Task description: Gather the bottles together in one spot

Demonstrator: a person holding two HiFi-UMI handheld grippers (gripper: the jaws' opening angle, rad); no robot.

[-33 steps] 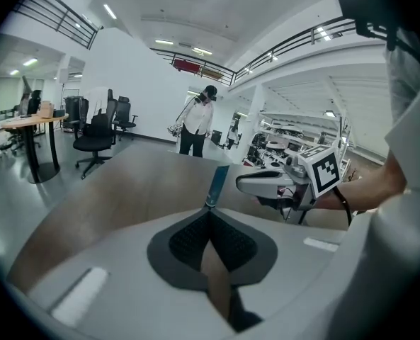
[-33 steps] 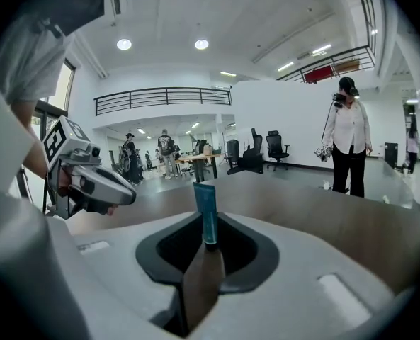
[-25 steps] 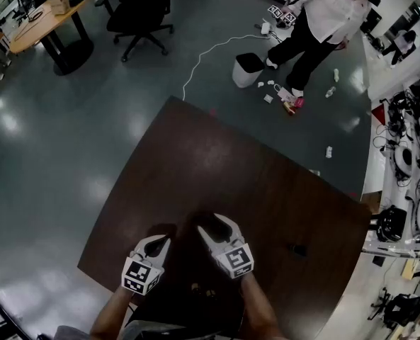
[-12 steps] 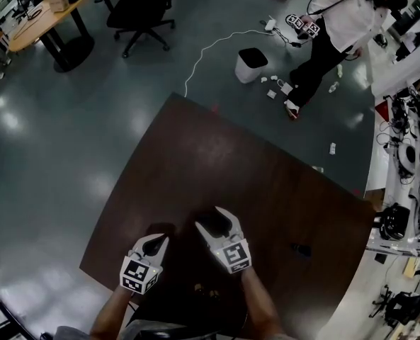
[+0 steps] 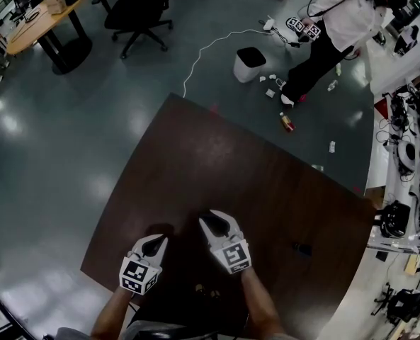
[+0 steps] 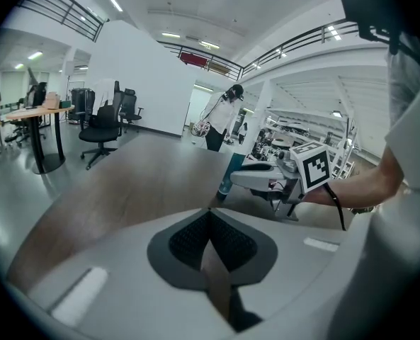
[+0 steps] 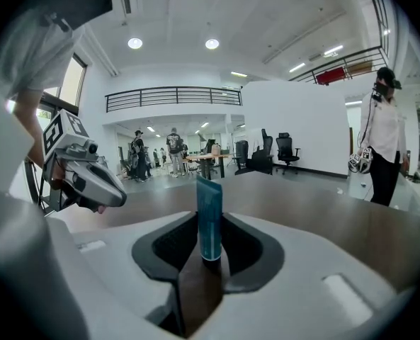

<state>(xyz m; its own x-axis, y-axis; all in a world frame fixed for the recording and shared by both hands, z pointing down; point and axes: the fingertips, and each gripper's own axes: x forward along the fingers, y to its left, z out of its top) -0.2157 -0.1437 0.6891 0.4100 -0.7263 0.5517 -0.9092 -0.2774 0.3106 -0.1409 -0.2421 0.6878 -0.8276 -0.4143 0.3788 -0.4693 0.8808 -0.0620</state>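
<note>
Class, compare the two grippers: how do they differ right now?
The right gripper has jaws that have just been closing and clasp a blue tube; the left gripper has shut, empty jaws. In the head view the right reaches farther across the table than the left. Both carry marker cubes.

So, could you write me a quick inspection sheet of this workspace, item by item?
Surface: dark brown wooden table.
Job's things: one upright teal plastic bottle between the right tongs; no others seen on the table.
Clutter: small dark object on the table; white scraps and a small bottle on the floor.
Grippers: right tongs have just been closing, pads against the teal bottle; left tongs shut, empty.
Cables: white cable across the floor.
Surroundings: black office chair, white bin, standing person.
</note>
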